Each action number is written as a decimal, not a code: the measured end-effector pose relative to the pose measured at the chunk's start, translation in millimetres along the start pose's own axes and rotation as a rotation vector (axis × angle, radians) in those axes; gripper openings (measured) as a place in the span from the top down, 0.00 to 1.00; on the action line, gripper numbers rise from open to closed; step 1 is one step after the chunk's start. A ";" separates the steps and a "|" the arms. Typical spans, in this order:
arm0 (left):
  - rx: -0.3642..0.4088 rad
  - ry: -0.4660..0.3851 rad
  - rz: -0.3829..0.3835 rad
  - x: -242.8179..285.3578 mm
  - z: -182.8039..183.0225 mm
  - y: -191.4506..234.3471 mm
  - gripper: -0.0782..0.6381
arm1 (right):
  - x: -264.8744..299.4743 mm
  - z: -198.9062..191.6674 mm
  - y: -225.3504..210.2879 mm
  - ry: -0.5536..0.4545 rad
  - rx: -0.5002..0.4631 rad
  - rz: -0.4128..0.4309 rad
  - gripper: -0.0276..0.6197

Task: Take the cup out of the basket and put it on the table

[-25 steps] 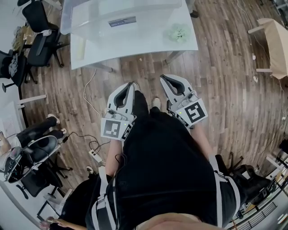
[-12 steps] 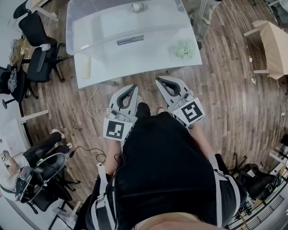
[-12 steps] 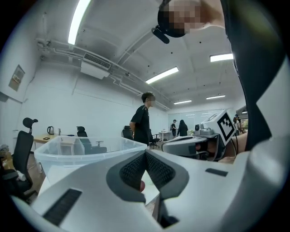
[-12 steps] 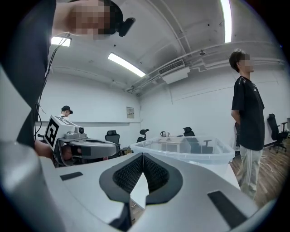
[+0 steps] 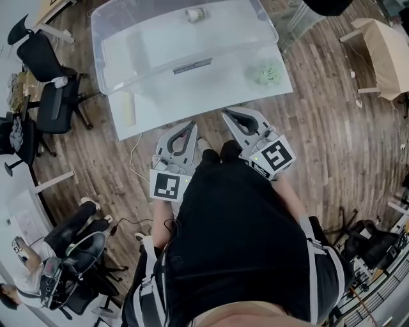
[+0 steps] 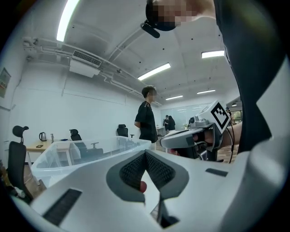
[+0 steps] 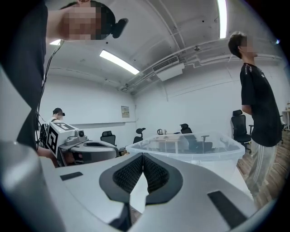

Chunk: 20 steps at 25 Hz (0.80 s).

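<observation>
Cup (image 5: 195, 13) sits inside the clear basket (image 5: 147, 64), at the basket's far end, well apart from both grippers. Left gripper (image 5: 191, 125) and right gripper (image 5: 225, 115) hover side by side off the basket's near side, tips just short of the near edge of the table (image 5: 192, 102). Both pairs of jaws are pressed together w/ nothing btwn them. The basket's whole length lies btwn the tips and the cup, and its top is open. A strip of bare tabletop runs along the basket's near wall. A green clump (image 5: 265, 72) lies on the table just right of the basket, and a pale yellow strip (image 5: 130, 108) lies off its near-left corner. A person in dark clothes (image 7: 256, 113) stands nr the basket's right end. Office chairs (image 5: 54, 96) stand on the floor well left of the basket.
</observation>
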<state>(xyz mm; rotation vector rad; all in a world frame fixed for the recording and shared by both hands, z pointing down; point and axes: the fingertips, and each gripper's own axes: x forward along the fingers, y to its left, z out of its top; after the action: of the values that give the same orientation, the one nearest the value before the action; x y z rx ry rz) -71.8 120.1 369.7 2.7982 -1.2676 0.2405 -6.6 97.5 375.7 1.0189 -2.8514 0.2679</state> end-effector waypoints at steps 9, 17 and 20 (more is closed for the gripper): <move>-0.065 0.055 -0.065 13.8 -6.7 13.7 0.87 | 18.4 14.1 -10.2 -0.022 -0.034 0.009 0.93; -0.080 0.036 -0.030 44.4 7.6 36.7 0.87 | 43.6 26.1 -40.7 -0.036 -0.069 0.032 0.93; -0.105 0.013 -0.009 60.4 13.0 49.5 0.87 | 51.8 31.8 -59.3 -0.041 -0.054 0.045 0.93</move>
<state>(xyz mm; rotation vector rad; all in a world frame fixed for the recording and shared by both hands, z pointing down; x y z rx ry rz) -68.2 41.1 366.5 2.7091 -1.2262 0.1857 -10.0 14.0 360.3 0.9619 -2.9040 0.1747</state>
